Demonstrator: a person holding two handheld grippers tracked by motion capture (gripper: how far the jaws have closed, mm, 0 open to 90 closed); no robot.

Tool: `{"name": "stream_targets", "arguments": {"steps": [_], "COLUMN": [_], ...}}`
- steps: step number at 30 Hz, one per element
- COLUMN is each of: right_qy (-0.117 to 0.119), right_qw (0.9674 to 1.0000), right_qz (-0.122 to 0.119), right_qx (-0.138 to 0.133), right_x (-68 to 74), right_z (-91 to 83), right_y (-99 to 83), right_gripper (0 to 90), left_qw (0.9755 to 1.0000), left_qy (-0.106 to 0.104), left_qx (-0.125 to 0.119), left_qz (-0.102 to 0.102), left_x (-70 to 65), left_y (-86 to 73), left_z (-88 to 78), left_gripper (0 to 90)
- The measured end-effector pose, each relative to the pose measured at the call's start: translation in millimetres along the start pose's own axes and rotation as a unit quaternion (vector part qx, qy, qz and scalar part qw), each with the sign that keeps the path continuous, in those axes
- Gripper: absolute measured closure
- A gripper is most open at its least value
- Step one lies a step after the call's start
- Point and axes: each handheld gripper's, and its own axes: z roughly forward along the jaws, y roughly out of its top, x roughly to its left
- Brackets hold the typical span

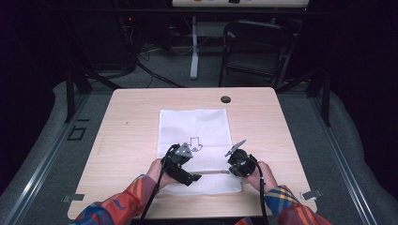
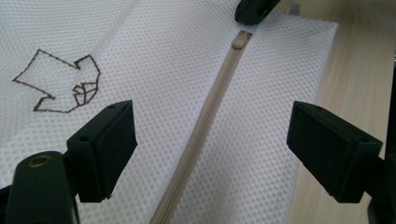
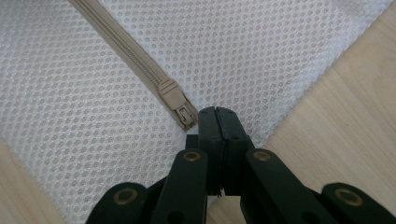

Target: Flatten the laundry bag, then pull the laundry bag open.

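Right gripper view: my right gripper [image 3: 215,116] is clenched at the zipper pull [image 3: 180,106] of the mesh bag [image 3: 261,56]. My left gripper [image 2: 212,144] hangs released, astride the zipper [image 2: 201,126].

wooden table [image 1: 126,140] | white mesh bag [image 1: 206,124] flat | possibly zipped

No readable text, labels or numbers anywhere.

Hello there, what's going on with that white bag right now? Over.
Left hand-held gripper open, jaws astride the beige zipper. Right hand-held gripper shut beside the zipper pull; grip unclear. Mesh bag flat on table. Nothing blocking.
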Motion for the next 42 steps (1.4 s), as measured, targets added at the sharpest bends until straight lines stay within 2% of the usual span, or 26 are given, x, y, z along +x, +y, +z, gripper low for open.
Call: {"name": "stream_targets", "arguments": {"steps": [4,5,7,9,10,12,14,25,30,33,34,36,40,42], "right_qy": [0.002,0.004,0.002,0.004,0.003,0.003,0.001,0.007,0.01,0.01,0.013,0.009,0.013,0.014], "right_qw": [1.0,1.0,1.0,1.0,0.9999,0.9997,0.9998,0.9999,0.9997,0.9997,0.9996,0.9997,0.9995,0.9995], "right_qz": [0.004,0.006,0.007,0.007,0.009,0.019,0.014,0.007,0.015,0.014,0.017,0.016,0.017,0.017], "right_qx": [0.001,-0.001,-0.005,-0.006,-0.007,-0.018,-0.013,-0.01,-0.018,-0.017,-0.018,-0.019,-0.024,-0.024], "right_x": [-0.7,-0.8,-0.2,-0.5,-0.7,0.3,-0.2,-2.1,-2.1,-2.1,-1.9,-2.6,-3.2,-3.4], "right_z": [-0.7,-0.6,-0.4,-0.6,-0.7,0.6,-0.3,-1.0,-0.4,-0.6,-0.8,-0.9,-0.1,0.0], "right_y": [-0.7,-1.4,-1.9,-2.1,-2.7,-4.1,-4.0,-4.3,-5.6,-5.5,-5.7,-6.4,-6.6,-6.7], "right_gripper": [89.7,89.7,89.6,89.6,89.6,89.6,89.6,89.6,89.6,89.6,89.6,89.6,89.5,89.5], "left_qw": [1.0,1.0,0.9999,0.9998,0.9999,0.9998,0.9998,0.9995,0.9993,0.9994,0.9995,0.9993,0.9991,0.9987], "left_qy": [-0.008,-0.004,-0.011,-0.01,-0.002,-0.011,-0.015,-0.023,-0.028,-0.025,-0.017,-0.027,-0.032,-0.04], "left_qx": [-0.005,-0.008,-0.008,-0.009,-0.002,-0.009,-0.006,-0.009,-0.007,-0.009,-0.003,-0.011,-0.008,-0.007], "left_qz": [0.0,0.001,0.007,0.013,0.014,0.013,0.016,0.02,0.023,0.023,0.025,0.023,0.027,0.03], "left_x": [0.4,0.1,-0.4,-1.3,-2.2,-2.0,-2.2,-3.9,-6.5,-7.2,-7.7,-7.0,-8.1,-8.8], "left_y": [6.7,8.3,11.5,14.6,16.1,17.6,19.7,26.3,28.2,28.6,29.5,29.8,30.8,31.5], "left_z": [10.2,12.7,17.0,21.1,21.4,25.0,28.0,38.7,42.1,43.7,43.4,46.0,52.6,56.1], "left_gripper": [15.7,15.6,15.6,15.6,15.5,15.6,15.6,15.7,15.7,15.7,15.8,15.9,17.3,21.0]}}
